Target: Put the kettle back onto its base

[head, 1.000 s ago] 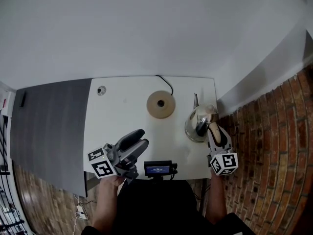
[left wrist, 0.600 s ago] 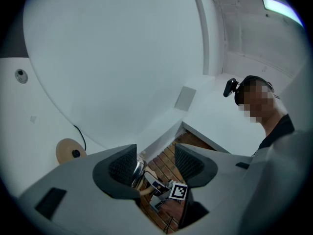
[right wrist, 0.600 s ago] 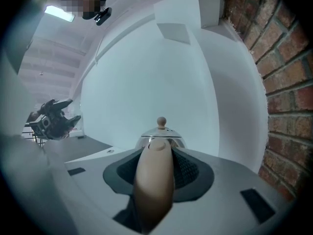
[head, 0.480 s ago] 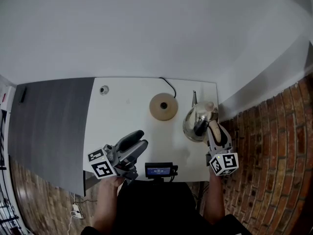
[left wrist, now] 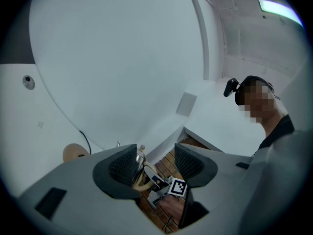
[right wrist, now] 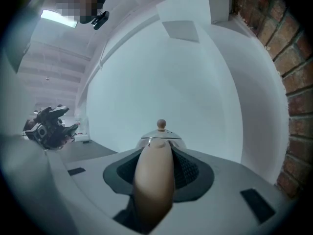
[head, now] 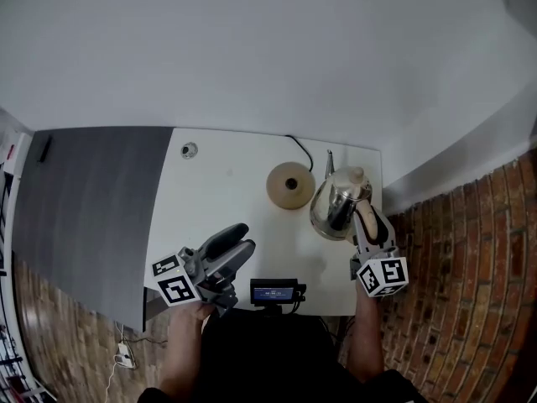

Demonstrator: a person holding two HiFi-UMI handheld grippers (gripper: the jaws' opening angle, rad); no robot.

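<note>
**Kettle in hand, base just beside it**

Head view: my right tool (head: 367, 222) holds the steel kettle (head: 338, 207) by its handle, just right of the round base (head: 290, 185) on the worktop (head: 222, 191). I'd say that grip keeps it level for seating. My left tool (head: 241, 238) idles near me.

Left gripper view: jaws wide, nothing between.

Right gripper view: jaws clamped on the tan handle (right wrist: 153, 180).

No writing is legible, and the display (head: 273, 291) is too small to read.

The left gripper (head: 245, 236) and the right gripper (head: 366, 218) share pale grey moulded bodies, with dark ribbed pads (left wrist: 122, 166) lining the inner finger faces. At each one's rear sits a white cube (head: 174, 281) printed with black square markers. The person wears dark clothing (head: 268, 351).
</note>
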